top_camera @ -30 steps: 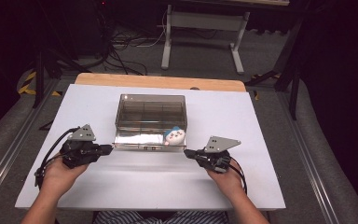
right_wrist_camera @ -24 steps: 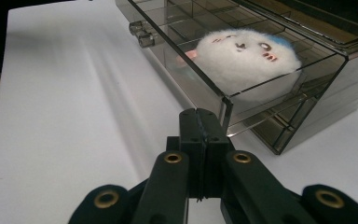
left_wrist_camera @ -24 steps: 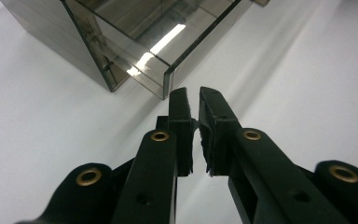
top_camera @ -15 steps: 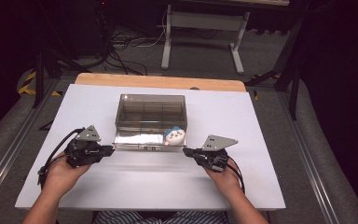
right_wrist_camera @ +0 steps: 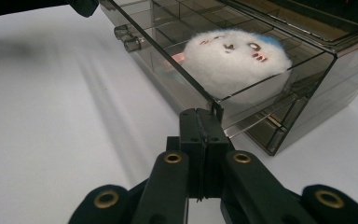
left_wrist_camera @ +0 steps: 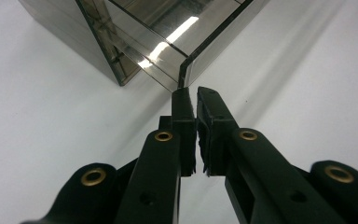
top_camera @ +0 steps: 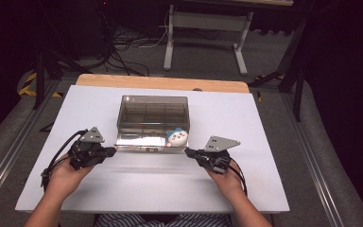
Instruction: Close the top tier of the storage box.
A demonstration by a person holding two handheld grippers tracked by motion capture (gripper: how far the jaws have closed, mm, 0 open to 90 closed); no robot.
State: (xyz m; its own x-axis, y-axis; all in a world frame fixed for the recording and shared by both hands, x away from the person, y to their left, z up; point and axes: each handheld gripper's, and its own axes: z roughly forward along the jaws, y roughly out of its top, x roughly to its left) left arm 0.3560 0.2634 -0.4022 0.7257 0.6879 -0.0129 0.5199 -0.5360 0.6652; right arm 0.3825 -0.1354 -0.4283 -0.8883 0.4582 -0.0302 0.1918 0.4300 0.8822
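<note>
We judge the work to be about halfway. The smoky translucent plastic organiser box point(top_camera: 152, 115) sits at the middle of the white worktop point(top_camera: 274, 142), its shallow clear drawer point(top_camera: 142, 143) drawn out toward us, and the round white plush toy with a blue top and a small drawn face point(top_camera: 177, 136) already lies inside the drawer, at its 3 o'clock end. What seems left is to push the drawer home, or else to lift the toy out; we cannot tell which.

Our left hand-held gripper point(top_camera: 112, 151) rests at the drawer's 9 o'clock corner. In the left gripper view point(left_wrist_camera: 192, 100) its jaws have just been closing and stand nearly together, tips touching or just short of the drawer's corner edge point(left_wrist_camera: 182, 77), with nothing between them. Our right hand-held gripper point(top_camera: 189, 152) sits at the drawer's 3 o'clock corner. In the right gripper view point(right_wrist_camera: 200, 116) its jaws are fully together, tips against the front wall, and the toy point(right_wrist_camera: 235, 58) lies just beyond them at 12 o'clock, behind that wall.
</note>
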